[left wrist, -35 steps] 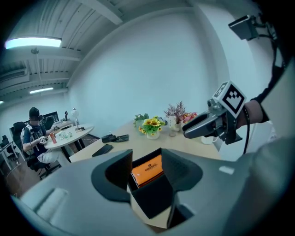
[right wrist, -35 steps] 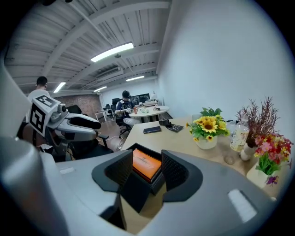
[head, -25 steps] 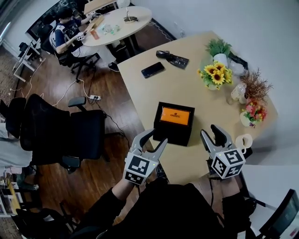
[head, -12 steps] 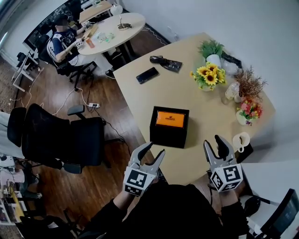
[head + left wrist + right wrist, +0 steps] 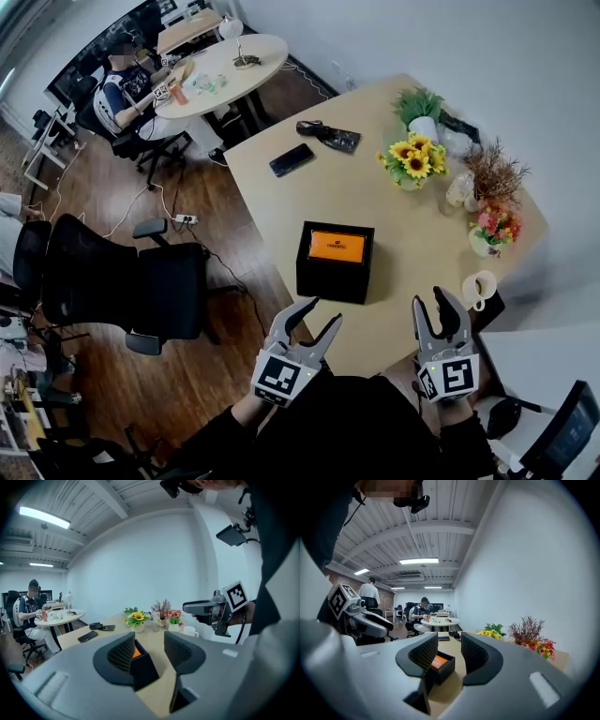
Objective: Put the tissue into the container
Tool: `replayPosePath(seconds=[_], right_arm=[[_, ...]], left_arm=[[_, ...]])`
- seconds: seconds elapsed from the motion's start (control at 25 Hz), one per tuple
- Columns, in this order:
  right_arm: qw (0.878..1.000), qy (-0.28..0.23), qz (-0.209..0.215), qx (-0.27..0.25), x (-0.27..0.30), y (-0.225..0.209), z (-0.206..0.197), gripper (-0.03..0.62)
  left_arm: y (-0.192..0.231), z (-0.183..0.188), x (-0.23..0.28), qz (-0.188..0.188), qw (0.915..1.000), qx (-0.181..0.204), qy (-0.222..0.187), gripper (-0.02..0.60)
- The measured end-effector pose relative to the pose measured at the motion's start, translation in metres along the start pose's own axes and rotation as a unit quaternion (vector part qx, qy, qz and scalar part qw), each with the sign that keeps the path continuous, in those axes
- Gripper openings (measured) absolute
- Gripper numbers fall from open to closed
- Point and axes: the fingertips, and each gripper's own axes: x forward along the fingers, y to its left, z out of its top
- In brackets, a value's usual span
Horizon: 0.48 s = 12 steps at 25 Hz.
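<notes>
An open black box [image 5: 335, 272] stands on the tan table [image 5: 281, 197] with an orange pack [image 5: 337, 246] lying flat inside it. My left gripper [image 5: 322, 314] hovers off the table's near edge, just short of the box, open and empty. My right gripper [image 5: 431, 300] hangs at the near right, apart from the box; its jaws have just been closing, with nothing between them, and a gap still shows. In the left gripper view the box [image 5: 143, 667] and the pack [image 5: 137, 652] show between the jaws, beyond them. The right gripper view shows the box [image 5: 445, 668] likewise ahead.
Farther back on the table lie a phone [image 5: 292, 159] and a black case [image 5: 330, 136]. Sunflowers [image 5: 411, 161], dried stems [image 5: 489, 173], pink flowers [image 5: 492, 228] and a white mug [image 5: 478, 286] line the right edge. A black office chair [image 5: 122, 281] stands left. A person sits at a round table [image 5: 220, 61].
Both grippers have drawn back from the box towards the table's near edge. The right gripper's jaws stand closer together than before. The box and pack have not moved on the table.
</notes>
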Motion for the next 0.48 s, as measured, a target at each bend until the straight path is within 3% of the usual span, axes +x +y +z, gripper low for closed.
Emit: replayPosePath(seconds=[0.48], right_arm=[[1.000,-0.001,0.003,-0.001,0.001,0.007,0.003,0.143]], left_arm=[[0.001,-0.013,0.002,-0.007,0.9997,-0.009,0.023,0.178]])
